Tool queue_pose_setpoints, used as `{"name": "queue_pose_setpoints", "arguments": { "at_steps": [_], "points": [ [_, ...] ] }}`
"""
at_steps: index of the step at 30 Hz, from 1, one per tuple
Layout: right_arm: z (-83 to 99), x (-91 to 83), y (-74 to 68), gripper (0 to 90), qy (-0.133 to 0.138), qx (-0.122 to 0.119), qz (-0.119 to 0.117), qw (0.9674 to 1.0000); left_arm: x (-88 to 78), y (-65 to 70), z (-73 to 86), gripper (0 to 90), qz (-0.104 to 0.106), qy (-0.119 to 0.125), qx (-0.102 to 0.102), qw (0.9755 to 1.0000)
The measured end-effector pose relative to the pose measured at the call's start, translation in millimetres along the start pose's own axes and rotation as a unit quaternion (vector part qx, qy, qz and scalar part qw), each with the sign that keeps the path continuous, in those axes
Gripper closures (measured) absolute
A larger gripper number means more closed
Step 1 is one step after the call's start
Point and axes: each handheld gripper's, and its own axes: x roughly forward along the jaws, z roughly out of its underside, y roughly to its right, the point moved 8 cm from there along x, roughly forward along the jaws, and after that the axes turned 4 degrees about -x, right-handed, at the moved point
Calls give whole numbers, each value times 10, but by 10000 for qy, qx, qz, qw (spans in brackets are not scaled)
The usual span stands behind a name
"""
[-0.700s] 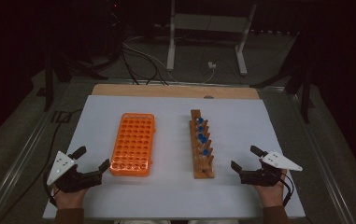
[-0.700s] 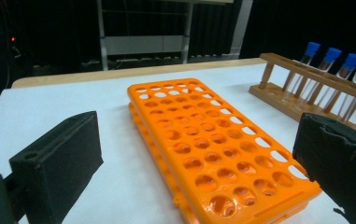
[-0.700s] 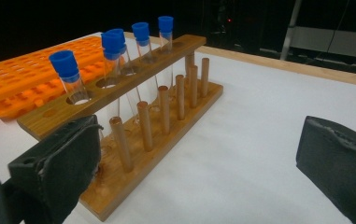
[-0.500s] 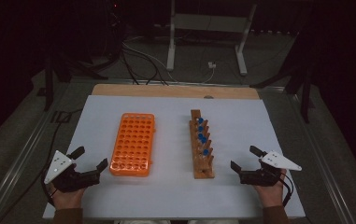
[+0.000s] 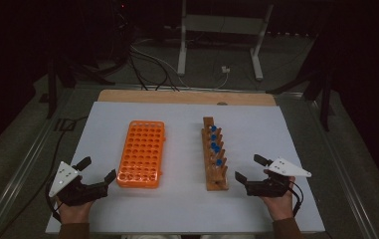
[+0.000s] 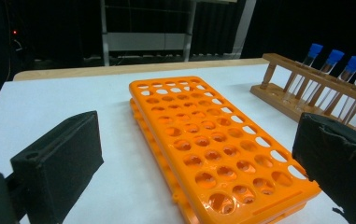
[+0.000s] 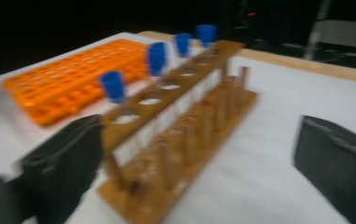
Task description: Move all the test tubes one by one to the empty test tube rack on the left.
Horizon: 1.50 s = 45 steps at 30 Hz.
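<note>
An empty orange tube rack (image 5: 141, 153) lies left of centre on the white table top. A wooden rack (image 5: 214, 152) to its right holds several blue-capped tubes (image 5: 216, 148). My left gripper (image 5: 97, 168) rests open near the orange rack's near left corner, apart from it. In the left gripper view the orange rack (image 6: 213, 144) sits ahead between the wide jaws of this gripper (image 6: 199, 161). My right gripper (image 5: 249, 168) is open just right of the wooden rack's near end. The right gripper view shows the wooden rack (image 7: 185, 135) and its blue-capped tubes (image 7: 157, 56), blurred, with the gripper (image 7: 199, 158) holding nothing.
The white table top (image 5: 256, 124) has a wooden strip (image 5: 187, 97) along its far edge. Beyond it stand a metal stand (image 5: 222, 30) and cables (image 5: 152, 64) on a dark floor. A rail (image 5: 23, 164) borders the table's left side.
My left gripper has drifted slightly down and to the left. The right gripper has shifted a little to the left, toward the wooden rack's near end. Both stay open.
</note>
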Motion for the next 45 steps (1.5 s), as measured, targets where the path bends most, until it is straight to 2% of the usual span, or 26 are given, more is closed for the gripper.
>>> {"name": "queue_pose_setpoints", "arguments": {
  "at_steps": [4,5,6,9,10,11,12,13,14,15,16,18,20,29,34,36,40,45],
  "points": [
    [-36,83,-127,128,-139,-97,-333,9993,3,-9,10,25,-25,-21,-16,10000],
    [-36,83,-127,128,-139,-97,-333,9993,5,-9,14,25,-30,-26,-21,10000],
    [-64,130,-179,160,-138,-96,-493,9986,10,-6,19,25,-30,-41,-19,10000],
    [-102,204,-247,264,-118,-177,-620,9979,29,16,36,25,-10,-102,40,9999],
    [-102,204,-247,264,-118,-177,-620,9979,36,27,39,25,-9,-118,62,9999],
    [-115,252,-293,343,-127,-228,-672,9974,42,37,41,25,-10,-124,86,9999],
    [-115,252,-293,343,-127,-228,-672,9974,44,42,44,25,-19,-142,113,9998],
    [-123,302,-319,431,-116,-228,-693,9973,46,45,45,25,-18,-143,128,9998],
    [-123,302,-319,431,-116,-228,-693,9973,48,47,46,25,-11,-148,127,9998],
    [-126,349,-339,521,-102,-201,-784,9967,48,47,47,25,-9,-151,123,9998],
    [-126,349,-339,521,-102,-201,-784,9967,49,45,47,25,-14,-148,118,9998],
    [-106,403,-345,609,-174,-217,-802,9964,47,31,48,25,-30,-154,96,9998],
    [-84,437,-346,643,-240,-247,-786,9963,47,28,50,25,-35,-156,93,9998],
    [-44,546,-357,709,-391,-310,-766,9958,63,46,62,25,-19,-198,115,9997],
    [-60,597,-374,752,-386,-398,-663,9963,81,52,76,25,-30,-248,81,9997],
    [-73,627,-388,760,-403,-442,-637,9962,95,79,71,26,7,-256,32,9997],
    [-88,644,-396,765,-466,-462,-627,9959,130,173,33,26,81,-279,98,9995],
    [-131,629,-386,765,-506,-489,-607,9957,226,337,-33,25,311,-400,311,9982]
  ]
}}
